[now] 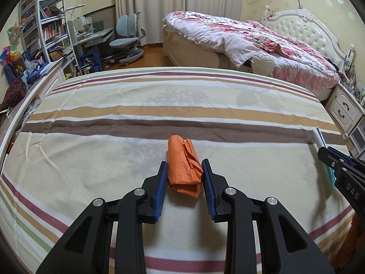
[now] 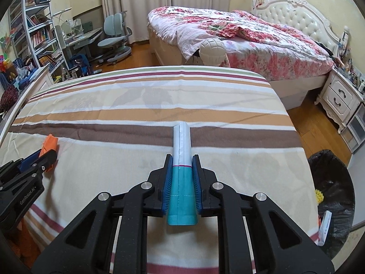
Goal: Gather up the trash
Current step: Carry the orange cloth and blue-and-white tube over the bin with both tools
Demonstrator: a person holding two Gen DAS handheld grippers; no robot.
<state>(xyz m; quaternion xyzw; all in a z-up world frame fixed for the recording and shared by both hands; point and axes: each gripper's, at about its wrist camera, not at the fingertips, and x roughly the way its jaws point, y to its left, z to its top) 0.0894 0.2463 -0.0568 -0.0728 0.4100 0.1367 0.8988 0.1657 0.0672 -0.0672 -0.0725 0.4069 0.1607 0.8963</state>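
My left gripper [image 1: 184, 164] is shut on a crumpled orange paper wad [image 1: 183, 167], its blue pads pressing both sides, just above the striped bedspread [image 1: 114, 114]. My right gripper [image 2: 182, 158] is shut on a flattened white and teal wrapper [image 2: 181, 159] that sticks out forward past the fingertips. In the left wrist view the right gripper [image 1: 328, 157] shows at the right edge with the wrapper [image 1: 318, 138] in it. In the right wrist view the left gripper [image 2: 49, 156] appears at the left edge holding the orange wad [image 2: 49, 145].
A bin lined with a black bag [image 2: 330, 182] stands on the floor to the right of the striped bed, with some trash inside. Beyond lie a floral bed [image 2: 239, 36], a white nightstand [image 2: 340, 100], a desk chair [image 2: 114, 38] and bookshelves [image 2: 34, 32].
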